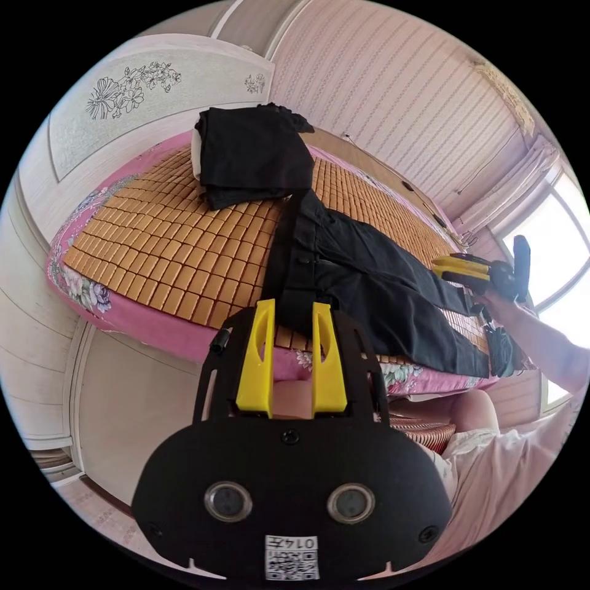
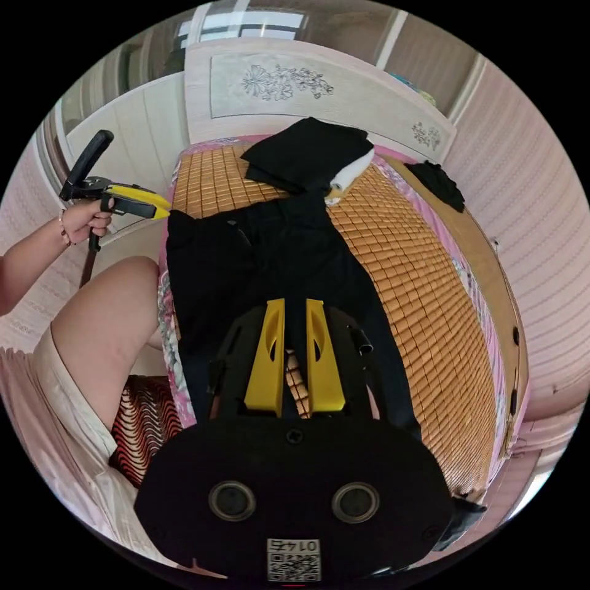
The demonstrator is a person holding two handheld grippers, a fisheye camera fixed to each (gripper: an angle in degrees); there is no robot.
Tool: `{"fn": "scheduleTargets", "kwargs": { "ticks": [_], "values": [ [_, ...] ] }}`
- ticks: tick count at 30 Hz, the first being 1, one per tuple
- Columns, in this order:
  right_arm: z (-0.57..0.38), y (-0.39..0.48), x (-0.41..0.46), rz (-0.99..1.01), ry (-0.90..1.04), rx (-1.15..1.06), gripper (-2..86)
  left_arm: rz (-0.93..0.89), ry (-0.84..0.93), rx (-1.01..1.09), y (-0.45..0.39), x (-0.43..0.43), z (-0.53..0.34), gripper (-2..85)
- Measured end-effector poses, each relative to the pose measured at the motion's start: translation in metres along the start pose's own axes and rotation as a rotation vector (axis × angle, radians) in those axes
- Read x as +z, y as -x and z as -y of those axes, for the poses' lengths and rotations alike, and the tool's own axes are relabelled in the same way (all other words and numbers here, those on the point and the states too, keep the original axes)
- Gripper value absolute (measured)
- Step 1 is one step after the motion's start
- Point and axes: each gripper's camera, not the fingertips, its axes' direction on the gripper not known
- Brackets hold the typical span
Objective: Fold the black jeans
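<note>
Your black jeans (image 1: pixel 369 276) lie flat along the bamboo mat (image 1: pixel 172 246), unfolded. Left gripper (image 1: pixel 294 319), jaws spread, hovers at the waistband; right gripper (image 2: pixel 295 326), jaws parted, above the legs. Next, I'd judge, pinch an edge. A folded dark pile (image 1: pixel 252 153) sits beyond.

folded black clothes (image 1: pixel 252 153), bamboo mat (image 1: pixel 166 246) — floral headboard (image 2: pixel 307 86)

Opposing bedside views, shared bed (image 1: pixel 184 258).

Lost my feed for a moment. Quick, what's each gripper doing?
Left gripper: jaws parted around the waistband of the black jeans, not clamped.
Right gripper: open above the jeans' legs, holding nothing.
</note>
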Motion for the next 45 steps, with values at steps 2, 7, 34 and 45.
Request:
{"fn": "scheduleTargets", "kwargs": {
  "ticks": [2,7,34,45],
  "values": [
    [0.041,0.026,0.019,0.012,0.002,-0.066,8.2,0.005,0.021,0.018,0.006,0.006,0.0,11.0],
    [0.098,0.063,0.077,-0.058,0.063,-0.154,7.7,0.028,0.151,0.018,0.03,0.034,-0.006,11.2],
    [-0.167,0.024,-0.078,-0.259,-0.035,0.353,2.2,-0.009,-0.13,-0.227,0.159,-0.04,-0.069,8.1],
    [-0.588,-0.06,-0.239,-0.352,-0.065,1.504,12.6,-0.261,-0.019,-0.455,0.191,-0.008,-0.043,12.8]
  ]
}}
